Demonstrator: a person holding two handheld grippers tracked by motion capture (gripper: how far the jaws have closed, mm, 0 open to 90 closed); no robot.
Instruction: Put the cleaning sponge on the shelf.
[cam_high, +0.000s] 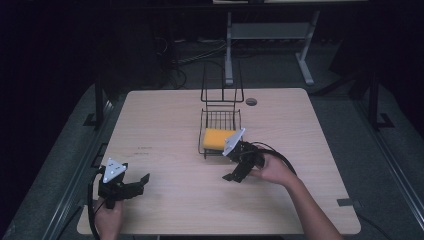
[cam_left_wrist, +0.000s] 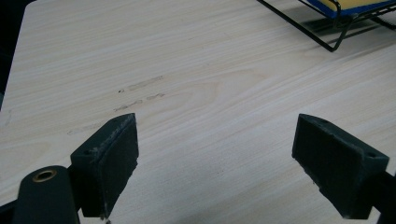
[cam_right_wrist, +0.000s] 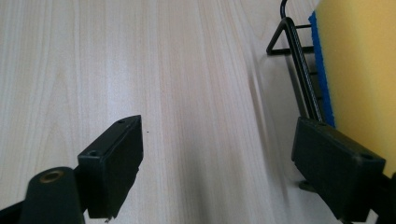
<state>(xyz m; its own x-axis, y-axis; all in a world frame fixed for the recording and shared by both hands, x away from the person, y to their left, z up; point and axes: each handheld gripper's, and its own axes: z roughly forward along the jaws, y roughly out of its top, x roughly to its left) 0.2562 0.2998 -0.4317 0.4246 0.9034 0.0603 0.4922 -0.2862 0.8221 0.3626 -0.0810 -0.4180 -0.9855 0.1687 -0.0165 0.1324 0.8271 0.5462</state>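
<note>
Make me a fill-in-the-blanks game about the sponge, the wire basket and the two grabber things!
1. The yellow sponge lies inside the black wire ____.
2. The right gripper has its jaws ____, with nothing between them.
3. The left gripper looks down at the bare wooden ____.
4. Under its yellow top, the sponge has a thin ____ layer.

Missing words: basket; open; table; blue

Lab: bare test table (cam_high: 165, 125); floor cables (cam_high: 200, 55)
</note>
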